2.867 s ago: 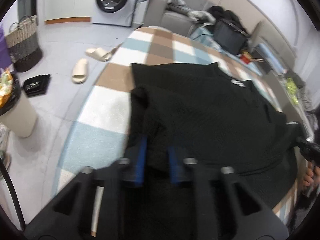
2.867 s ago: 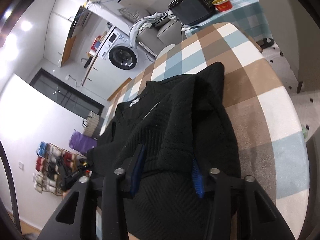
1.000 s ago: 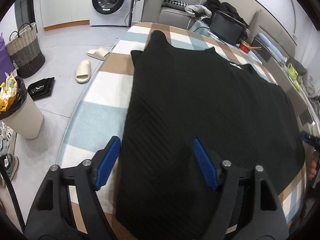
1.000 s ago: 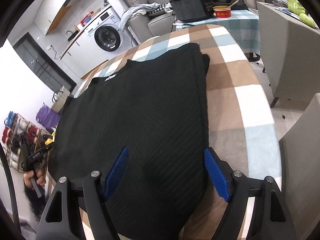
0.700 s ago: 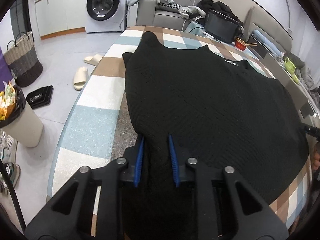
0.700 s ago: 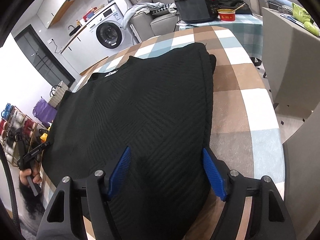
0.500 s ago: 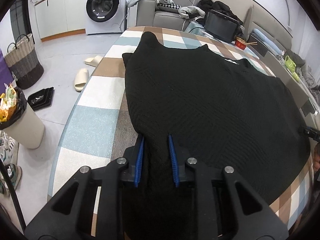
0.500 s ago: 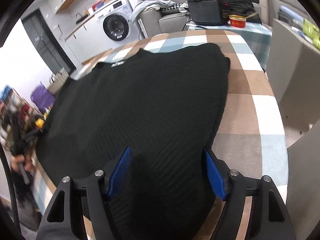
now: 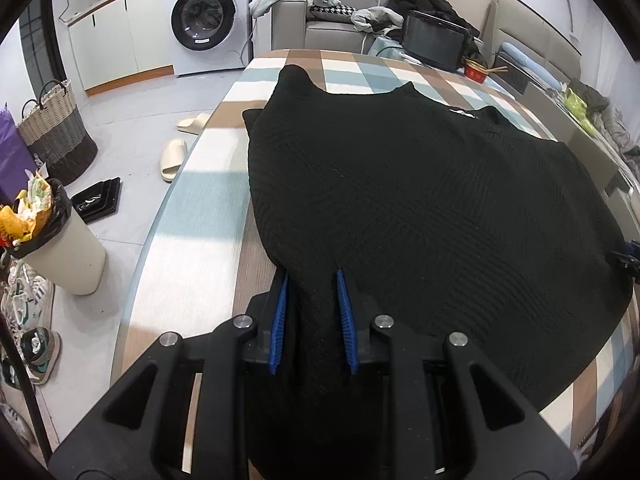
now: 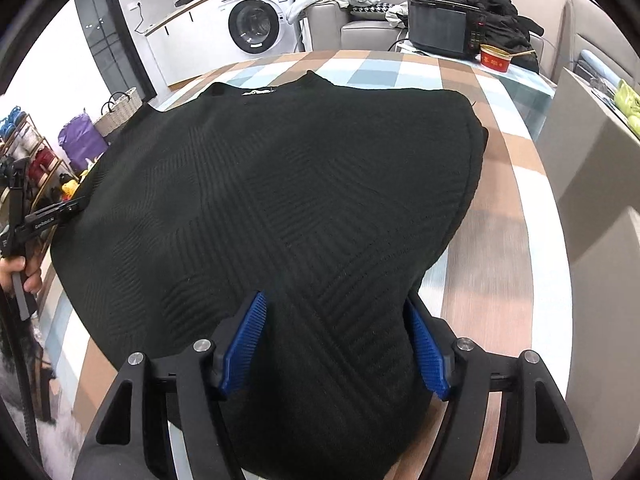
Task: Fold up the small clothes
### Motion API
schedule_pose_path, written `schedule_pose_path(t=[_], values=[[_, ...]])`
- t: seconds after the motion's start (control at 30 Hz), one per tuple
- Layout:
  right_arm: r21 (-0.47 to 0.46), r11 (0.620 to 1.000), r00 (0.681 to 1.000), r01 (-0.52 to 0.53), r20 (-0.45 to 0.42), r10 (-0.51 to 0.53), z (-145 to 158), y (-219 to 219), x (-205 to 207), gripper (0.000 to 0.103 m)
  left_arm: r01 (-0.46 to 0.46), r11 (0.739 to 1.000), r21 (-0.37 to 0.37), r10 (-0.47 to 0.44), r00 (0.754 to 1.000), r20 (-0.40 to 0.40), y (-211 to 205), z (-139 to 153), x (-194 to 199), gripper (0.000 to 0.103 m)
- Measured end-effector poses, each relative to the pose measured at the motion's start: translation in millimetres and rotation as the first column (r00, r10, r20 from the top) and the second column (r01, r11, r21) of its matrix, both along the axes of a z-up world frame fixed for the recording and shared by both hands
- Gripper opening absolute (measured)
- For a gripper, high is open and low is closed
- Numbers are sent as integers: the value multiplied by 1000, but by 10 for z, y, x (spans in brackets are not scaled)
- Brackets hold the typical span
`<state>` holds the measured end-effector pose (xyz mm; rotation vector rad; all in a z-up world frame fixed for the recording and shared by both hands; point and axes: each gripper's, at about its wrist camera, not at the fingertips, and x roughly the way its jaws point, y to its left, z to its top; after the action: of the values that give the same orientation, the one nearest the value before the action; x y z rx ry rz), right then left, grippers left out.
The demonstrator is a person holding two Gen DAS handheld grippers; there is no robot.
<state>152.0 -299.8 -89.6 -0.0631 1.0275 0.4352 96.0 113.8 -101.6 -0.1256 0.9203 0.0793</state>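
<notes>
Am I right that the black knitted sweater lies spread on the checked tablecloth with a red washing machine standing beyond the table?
Not quite: the washing machine is white, not red, as the left wrist view shows. The rest holds: the black knitted sweater lies spread on the checked tablecloth, and the machine stands beyond the table.

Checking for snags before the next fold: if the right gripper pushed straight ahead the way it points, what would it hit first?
Most likely the black sweater. The right gripper points down at it with the knit already between its open fingers; the checked tablecloth lies underneath.
</notes>
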Motion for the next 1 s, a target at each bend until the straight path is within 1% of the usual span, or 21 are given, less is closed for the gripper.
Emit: schedule_pose_path(t=[0.13,0.2,0.3,0.33,0.37,0.4,0.43,0.47,0.53,0.6,0.7,0.73,0.77,0.87,0.9,0.93,1.0], values=[[29,999,1000,19,4,-19,16,-89,-240,71,8,1000,-16,-8,1000,-7,17,23,-197,21],[48,999,1000,17,0,-17,23,-132,-322,71,9,1000,-24,-9,1000,-8,42,49,-234,23],[70,997,1000,26,-11,-25,67,-203,-324,71,-16,998,-63,15,1000,-10,140,126,-213,32],[77,996,999,35,-6,-35,100,-232,-298,71,-23,997,-68,23,1000,-1,159,153,-237,38],[86,995,999,44,5,-44,140,-265,-276,71,-35,997,-67,36,999,10,188,195,-220,47],[109,992,996,69,44,-74,246,-340,-184,71,-47,997,-62,48,999,17,202,218,-209,52],[109,992,996,69,44,-74,246,-340,-184,71,-71,996,-50,72,997,29,229,251,-175,60],[116,990,994,85,58,-92,292,-363,-144,71,-83,995,-45,85,996,37,255,269,-129,64],[147,981,988,127,66,-137,359,-448,39,71,-93,994,-57,96,994,42,308,304,-19,64],[186,969,983,165,47,-176,391,-528,316,70,-103,992,-70,106,993,45,356,321,106,64],[216,951,972,221,35,-233,412,-566,675,70,-123,989,-78,127,991,40,460,343,365,64],[218,949,970,230,31,-242,407,-572,784,70,-123,989,-78,126,991,39,487,341,464,64],[208,949,968,238,23,-248,377,-540,1060,70,-122,990,-76,126,991,38,479,324,569,64],[201,948,966,247,22,-256,345,-540,1224,69,-120,991,-54,122,992,37,495,300,854,64],[195,944,962,268,-1,-273,271,-541,1399,69,-120,992,-48,122,992,33,496,291,932,64],[190,942,960,278,-9,-281,234,-548,1459,69,-117,992,-44,119,992,29,481,276,1003,64],[172,942,957,288,-23,-289,158,-536,1610,65,-109,993,-32,110,994,28,458,256,1138,64]])
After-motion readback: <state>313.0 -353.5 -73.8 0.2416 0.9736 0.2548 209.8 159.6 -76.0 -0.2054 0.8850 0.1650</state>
